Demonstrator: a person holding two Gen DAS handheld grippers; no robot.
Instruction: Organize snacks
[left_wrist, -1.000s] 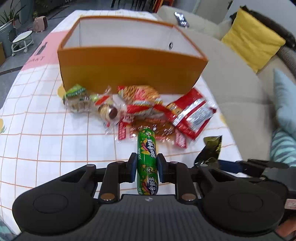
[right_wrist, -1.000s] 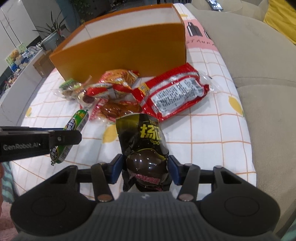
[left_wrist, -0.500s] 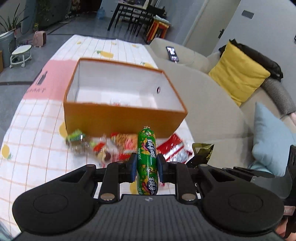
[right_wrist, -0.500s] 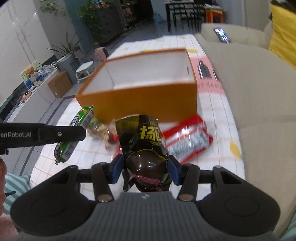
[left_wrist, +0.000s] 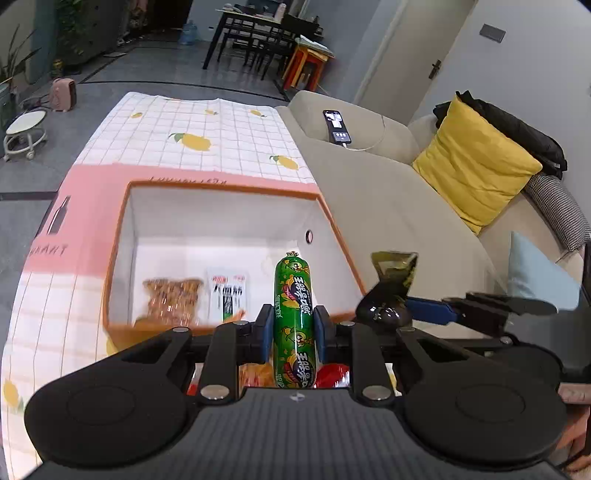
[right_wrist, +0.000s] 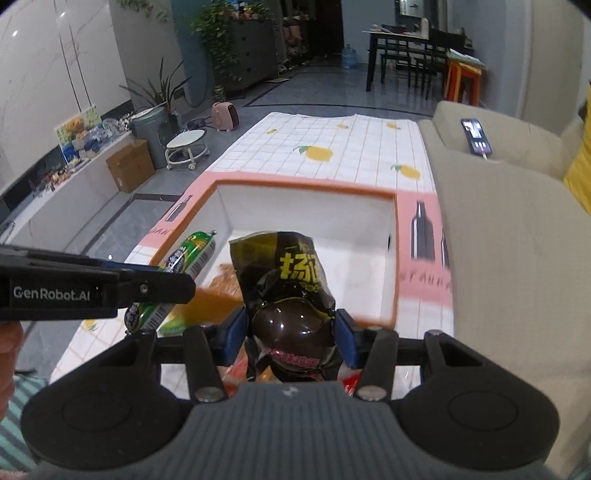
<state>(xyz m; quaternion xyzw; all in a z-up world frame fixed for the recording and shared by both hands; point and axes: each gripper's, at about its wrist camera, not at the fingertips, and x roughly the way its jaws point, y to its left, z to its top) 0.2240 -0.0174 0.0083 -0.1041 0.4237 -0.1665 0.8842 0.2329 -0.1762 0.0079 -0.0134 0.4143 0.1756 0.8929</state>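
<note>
Left gripper (left_wrist: 293, 328) clenched on green sausage (left_wrist: 294, 317), right gripper (right_wrist: 290, 334) grasping dark packet (right_wrist: 291, 295), both poised at lower centre over the orange box (left_wrist: 118, 258), evidently for dropping in.

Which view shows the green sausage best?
Left wrist: the sausage stands upright, centred between the left gripper's jaws, label readable. Right wrist shows it from the side, its middle hidden by that gripper's finger.

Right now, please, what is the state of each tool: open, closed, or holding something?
Left tool: closed on the green sausage stick.
Right tool: closed on the dark snack packet.
</note>
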